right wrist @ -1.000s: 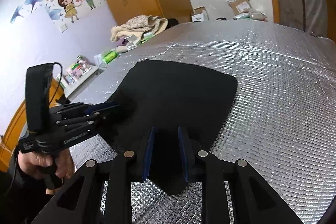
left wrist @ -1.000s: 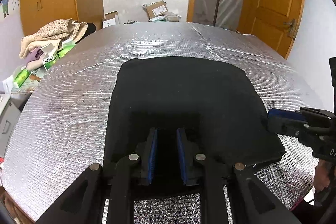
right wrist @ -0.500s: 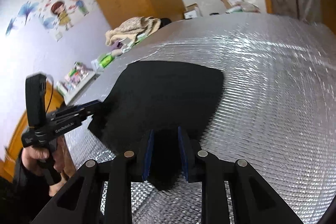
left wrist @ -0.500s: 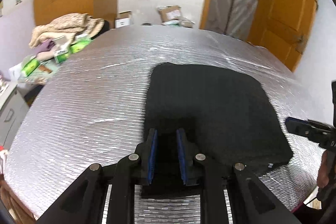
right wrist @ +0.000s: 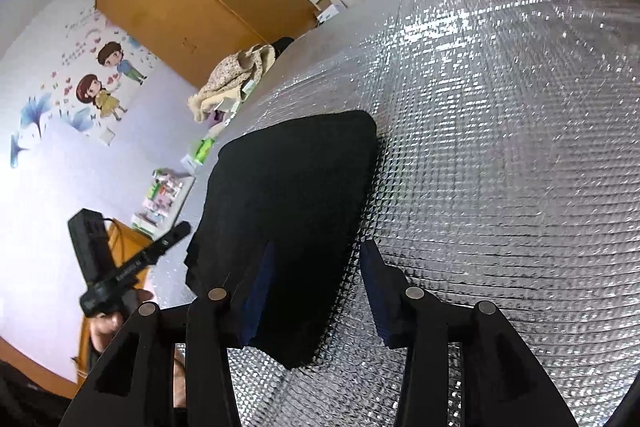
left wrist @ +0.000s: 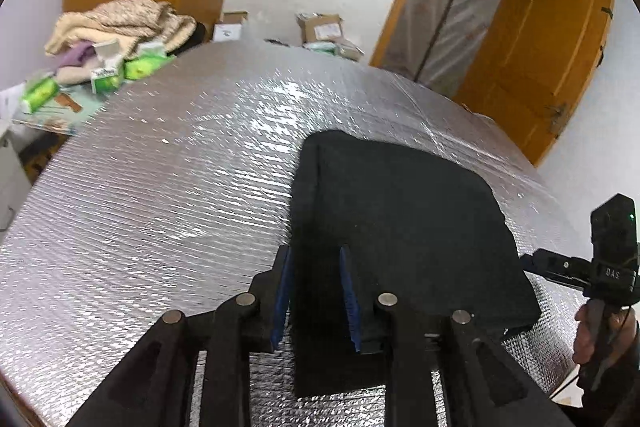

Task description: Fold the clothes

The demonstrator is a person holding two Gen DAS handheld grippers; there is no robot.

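A folded black garment (left wrist: 400,227) lies flat on a table covered in silver quilted foil (left wrist: 160,187), near the table's near edge and toward the right of the left wrist view. The left gripper (left wrist: 316,291) stands at the garment's near left corner, its jaws opening: the blue pads are parted with the dark cloth's edge between them, and they do not appear to press on it. The right gripper (right wrist: 316,287) is at the near right corner, its jaws also opening and set wide, one finger over the black cloth and the other over bare foil at its right edge, with the corner of the garment between them. In the right wrist view the left gripper shows at the left, held in a person's hand (right wrist: 108,323); in the left wrist view the right gripper (left wrist: 532,261) shows at the far right edge. Beyond the table's far left corner sits a heap of beige blankets (left wrist: 116,23) with green packets (left wrist: 140,67) beside it, and an orange wooden door (left wrist: 552,67) stands open at the far right.
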